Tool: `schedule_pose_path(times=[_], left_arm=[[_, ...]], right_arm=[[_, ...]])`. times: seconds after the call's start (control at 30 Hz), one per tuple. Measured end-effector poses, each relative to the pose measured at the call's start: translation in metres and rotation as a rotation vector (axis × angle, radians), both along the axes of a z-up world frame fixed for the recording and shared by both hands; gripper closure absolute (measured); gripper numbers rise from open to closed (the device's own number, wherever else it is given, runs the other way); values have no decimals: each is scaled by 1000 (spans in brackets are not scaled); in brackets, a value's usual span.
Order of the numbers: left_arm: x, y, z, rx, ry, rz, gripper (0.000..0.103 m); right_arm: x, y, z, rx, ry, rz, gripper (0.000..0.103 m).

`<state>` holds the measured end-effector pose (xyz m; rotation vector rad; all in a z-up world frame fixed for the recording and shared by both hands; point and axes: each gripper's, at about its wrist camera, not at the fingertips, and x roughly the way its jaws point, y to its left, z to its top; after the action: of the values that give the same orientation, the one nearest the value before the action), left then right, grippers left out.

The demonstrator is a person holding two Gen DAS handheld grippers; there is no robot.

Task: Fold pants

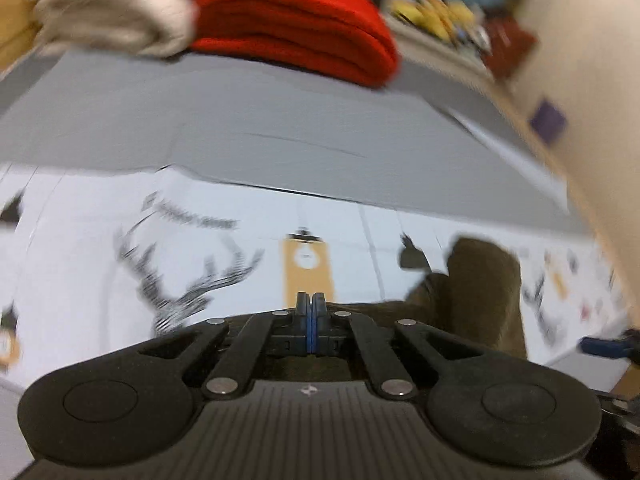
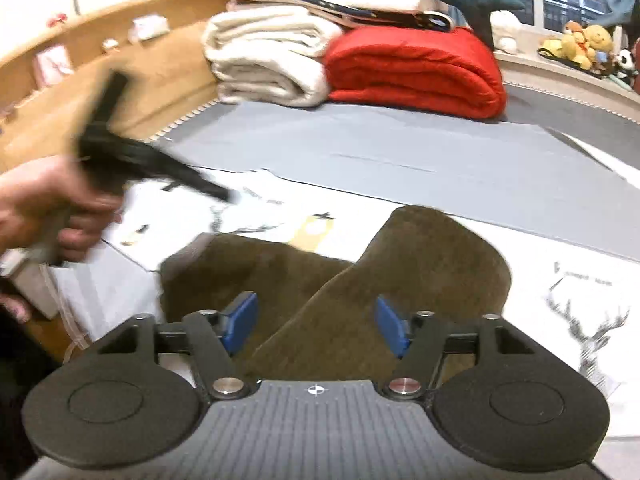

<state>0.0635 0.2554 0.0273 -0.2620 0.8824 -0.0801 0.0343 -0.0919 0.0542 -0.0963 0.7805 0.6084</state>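
Olive-brown pants (image 2: 360, 280) lie on a white printed sheet (image 2: 580, 276), legs spread in a V toward the far side. My right gripper (image 2: 316, 320) is open, blue pads either side of the nearer leg, just above the cloth. My left gripper (image 1: 311, 308) is shut with its blue pads together and nothing visible between them; it hovers over the sheet (image 1: 80, 260), with the pants (image 1: 480, 280) to its right. In the right wrist view the left gripper (image 2: 132, 160) shows blurred in a hand at the left.
A grey mat (image 2: 360, 148) covers the bed beyond the sheet. A folded red blanket (image 2: 416, 68) and cream blanket (image 2: 264, 56) are stacked at the back. A wooden bed frame (image 2: 120, 64) runs along the left. Plush toys (image 2: 580, 44) sit at the far right.
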Motion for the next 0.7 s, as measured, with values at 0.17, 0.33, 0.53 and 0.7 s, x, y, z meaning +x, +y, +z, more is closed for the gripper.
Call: schedule_pose_path(times=[0.17, 0.33, 0.53, 0.7], left_arm=[[-9, 8, -8, -82, 25, -76, 93], [9, -48, -20, -110, 36, -256, 64], [39, -128, -51, -144, 93, -363, 34], [63, -169, -69, -141, 138, -349, 18]], right_arm=[[42, -12, -26, -84, 35, -192, 29], [50, -43, -61, 20, 226, -355, 30], [47, -46, -73, -16, 214, -340, 30], [46, -62, -69, 27, 244, -397, 30]])
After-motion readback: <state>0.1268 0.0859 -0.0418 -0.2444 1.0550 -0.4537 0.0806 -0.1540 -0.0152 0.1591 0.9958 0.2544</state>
